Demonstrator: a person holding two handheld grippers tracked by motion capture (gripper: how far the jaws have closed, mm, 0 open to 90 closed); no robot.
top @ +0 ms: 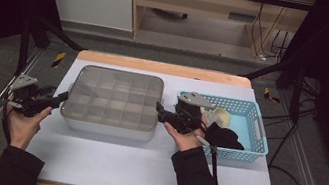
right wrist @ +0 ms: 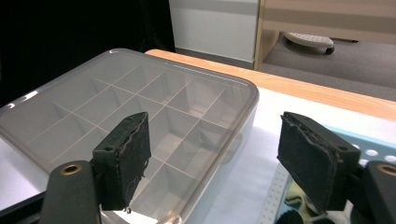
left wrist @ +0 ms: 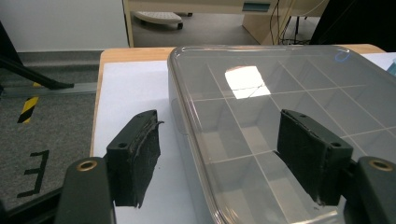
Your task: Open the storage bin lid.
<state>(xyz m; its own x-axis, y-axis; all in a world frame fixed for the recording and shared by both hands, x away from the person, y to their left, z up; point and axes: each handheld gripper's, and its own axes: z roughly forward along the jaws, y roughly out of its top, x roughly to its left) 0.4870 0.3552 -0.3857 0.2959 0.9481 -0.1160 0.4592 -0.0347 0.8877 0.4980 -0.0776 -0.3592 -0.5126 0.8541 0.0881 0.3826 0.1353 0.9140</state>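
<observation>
A clear grey lidded box [top: 114,100] with many empty compartments rests in the middle of the white table. My left gripper [top: 61,98] is at the box's left side, open, its jaws straddling the near left corner of the box [left wrist: 261,126]. My right gripper [top: 159,112] is at the box's right side, open, with one jaw over the lid [right wrist: 140,107] and the other over the gap toward the basket. Nothing is held between either pair of jaws. A person's hands hold both grippers from below.
A light blue plastic basket [top: 252,132] stands right of the box, holding a black item [top: 225,137] and a pale yellowish item [top: 221,116]. The white mat [top: 140,164] extends toward the table's near edge. Dark frame bars run along both sides.
</observation>
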